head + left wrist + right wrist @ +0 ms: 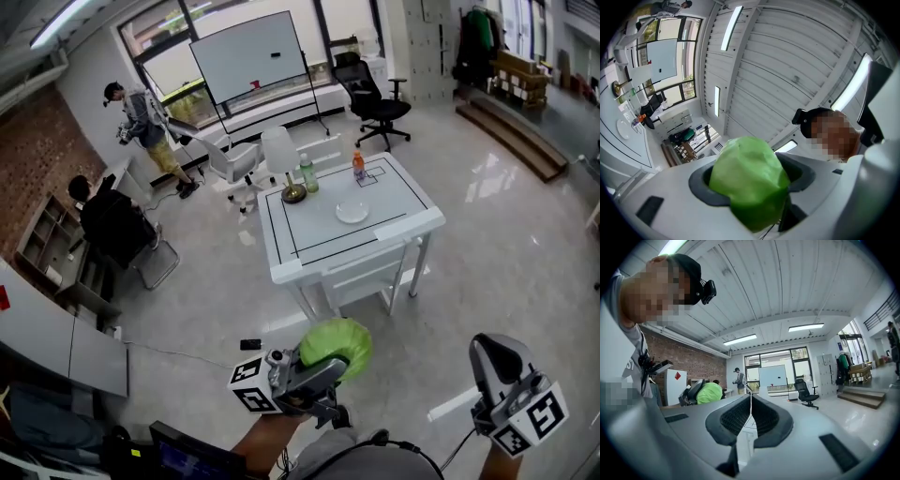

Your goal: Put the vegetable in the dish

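The vegetable (pixel 336 345), a green leafy head, is pinched between the spread jaws of the left gripper (pixel 330 364), near the body and well apart from the table (pixel 314 255). The right gripper (pixel 494 349) is carried empty, its jaws pressed together. The step in hand is judged to be the carry: the grip should be kept steady and the head brought over the dish (pixel 352 212), which lies bare on the table's right half, before it is lowered. The lamp (pixel 281 157), green bottle (pixel 308 174) and orange bottle (pixel 359 166) at the far edge should be avoided. The table is white with black lines; a glossy pale floor, a chair (pixel 377 94) and a whiteboard (pixel 251 54) are seen beyond.
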Demonstrator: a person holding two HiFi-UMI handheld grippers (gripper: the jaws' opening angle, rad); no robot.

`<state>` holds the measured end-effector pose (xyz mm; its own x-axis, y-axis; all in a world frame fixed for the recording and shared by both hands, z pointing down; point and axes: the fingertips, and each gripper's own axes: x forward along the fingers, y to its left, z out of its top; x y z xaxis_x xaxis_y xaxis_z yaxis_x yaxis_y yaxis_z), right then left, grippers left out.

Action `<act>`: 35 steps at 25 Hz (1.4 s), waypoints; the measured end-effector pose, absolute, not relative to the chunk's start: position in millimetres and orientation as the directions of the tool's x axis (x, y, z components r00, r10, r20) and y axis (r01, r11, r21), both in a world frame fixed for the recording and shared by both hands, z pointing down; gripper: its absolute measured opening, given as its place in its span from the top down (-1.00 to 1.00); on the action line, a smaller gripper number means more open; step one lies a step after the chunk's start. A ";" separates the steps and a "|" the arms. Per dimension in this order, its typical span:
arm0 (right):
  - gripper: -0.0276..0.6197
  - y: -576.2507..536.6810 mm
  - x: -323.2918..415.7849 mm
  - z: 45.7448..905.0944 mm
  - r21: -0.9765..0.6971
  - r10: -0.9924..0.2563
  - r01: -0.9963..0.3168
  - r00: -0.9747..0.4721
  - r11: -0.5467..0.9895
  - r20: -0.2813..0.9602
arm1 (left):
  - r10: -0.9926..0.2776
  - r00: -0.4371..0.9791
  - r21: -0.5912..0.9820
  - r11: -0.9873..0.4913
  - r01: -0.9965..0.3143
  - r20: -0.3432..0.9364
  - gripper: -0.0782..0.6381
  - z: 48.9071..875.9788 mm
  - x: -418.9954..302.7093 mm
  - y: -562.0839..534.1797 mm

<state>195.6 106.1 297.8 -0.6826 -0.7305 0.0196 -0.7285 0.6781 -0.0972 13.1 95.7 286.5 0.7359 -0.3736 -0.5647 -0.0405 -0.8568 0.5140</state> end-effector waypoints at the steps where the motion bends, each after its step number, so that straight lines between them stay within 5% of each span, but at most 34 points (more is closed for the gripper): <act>1: 0.89 100.0 192.8 297.9 -0.095 -0.732 -0.731 -0.681 0.676 0.022 | -0.372 0.736 0.514 -0.857 -0.038 -0.566 -0.06 285.6 10.1 88.4; 18: 0.89 24.1 132.3 301.2 -0.073 -0.777 -0.776 -0.629 0.626 0.032 | -0.321 0.750 0.502 -0.865 0.017 -0.578 -0.06 283.9 -47.9 -3.9; 35: 0.89 -81.3 206.6 300.0 -0.086 -0.724 -0.723 -0.689 0.686 0.023 | -0.399 0.729 0.520 -0.852 -0.070 -0.556 -0.06 288.7 20.0 -97.7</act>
<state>206.6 -81.3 300.0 -0.6895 -0.7240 0.0227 -0.7228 0.6856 -0.0864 20.0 -97.7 288.7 0.7291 -0.3989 -0.5561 -0.0697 -0.8516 0.5195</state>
